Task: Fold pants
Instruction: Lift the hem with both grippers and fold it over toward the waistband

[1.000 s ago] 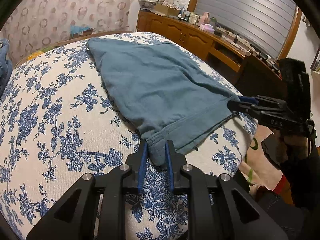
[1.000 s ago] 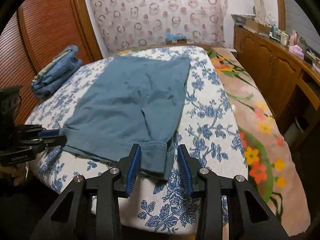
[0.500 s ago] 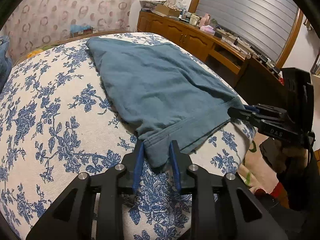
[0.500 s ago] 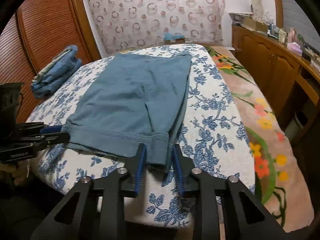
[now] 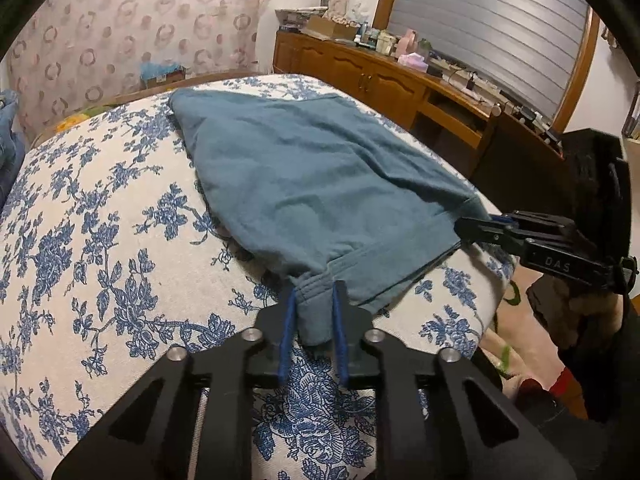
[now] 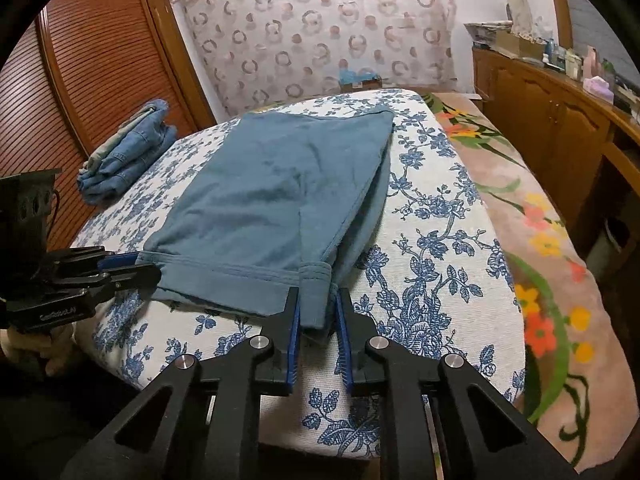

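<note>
Presently, left wrist view: one pair of teal pants (image 5: 312,184) on the floral bed (image 5: 100,240), long axis running away from the left gripper (image 5: 314,320), clamped on a near hem corner. Right wrist view: right gripper (image 6: 316,316) clamped on the other corner — one folded jeans stack (image 6: 128,152) beyond

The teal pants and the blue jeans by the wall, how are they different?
The teal pants are plain greenish-blue cloth; the jeans are lighter, faded denim. The pants lie spread wide on the flowered bed cover; the jeans sit in a small folded stack. The left hand-held gripper and the right hand-held gripper pinch the pants' near corners; nothing touches the jeans. Both rest on the bed.
</note>
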The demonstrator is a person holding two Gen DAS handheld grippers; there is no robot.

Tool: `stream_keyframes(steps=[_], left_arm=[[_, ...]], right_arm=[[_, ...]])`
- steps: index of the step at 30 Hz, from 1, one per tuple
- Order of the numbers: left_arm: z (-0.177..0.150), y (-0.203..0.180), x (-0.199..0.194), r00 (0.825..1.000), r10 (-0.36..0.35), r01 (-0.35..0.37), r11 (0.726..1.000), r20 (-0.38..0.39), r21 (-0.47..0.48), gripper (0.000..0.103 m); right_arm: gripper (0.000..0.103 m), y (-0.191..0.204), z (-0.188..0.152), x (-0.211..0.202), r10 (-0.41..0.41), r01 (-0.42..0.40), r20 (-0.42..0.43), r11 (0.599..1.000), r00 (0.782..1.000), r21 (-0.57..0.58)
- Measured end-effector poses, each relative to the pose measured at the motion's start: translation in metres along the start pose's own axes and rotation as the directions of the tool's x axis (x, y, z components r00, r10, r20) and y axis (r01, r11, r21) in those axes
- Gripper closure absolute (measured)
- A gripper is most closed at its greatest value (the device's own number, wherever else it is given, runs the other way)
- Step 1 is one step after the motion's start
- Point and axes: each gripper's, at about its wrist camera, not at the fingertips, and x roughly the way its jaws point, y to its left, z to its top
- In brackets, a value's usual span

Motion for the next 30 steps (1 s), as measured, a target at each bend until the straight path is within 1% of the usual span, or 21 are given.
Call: stream_keyframes(steps=[2,7,11,19,27,30], left_arm=[[0.001,0.0,-0.003,1.0,-0.008,0.008,1.0,0.009,-0.004,0.089],[0.012,-0.004,-0.025,0.997,-0.006,0.006,1.0,0.074,0.008,0.09],[0.025,-0.005,-0.046,0.992,0.002,-0.004,1.0,0.128,0.015,0.09],[0.051,-0.006,-0.089,0.972,0.045,-0.055,0.998,0.231,0.038,0.09],[0.066,-0.004,-0.123,0.949,0.055,-0.072,0.996,0.31,0.043,0.09],[0.071,-0.003,-0.138,0.936,0.059,-0.077,0.996,0.346,0.038,0.09]], right_arm=[[0.088,0.001,0.0,-0.001,0.01,-0.01,0.006,1.0,1.0,0.005],[0.088,0.006,0.008,-0.015,0.06,-0.059,0.057,0.998,0.997,-0.014],[0.088,0.015,0.022,-0.031,0.071,-0.066,0.107,0.997,0.992,-0.052],[0.088,0.031,0.044,-0.062,0.098,-0.075,0.196,0.99,0.976,-0.119],[0.088,0.048,0.06,-0.087,0.117,-0.068,0.265,0.98,0.957,-0.188],[0.088,0.057,0.069,-0.096,0.131,-0.067,0.291,0.973,0.948,-0.219]])
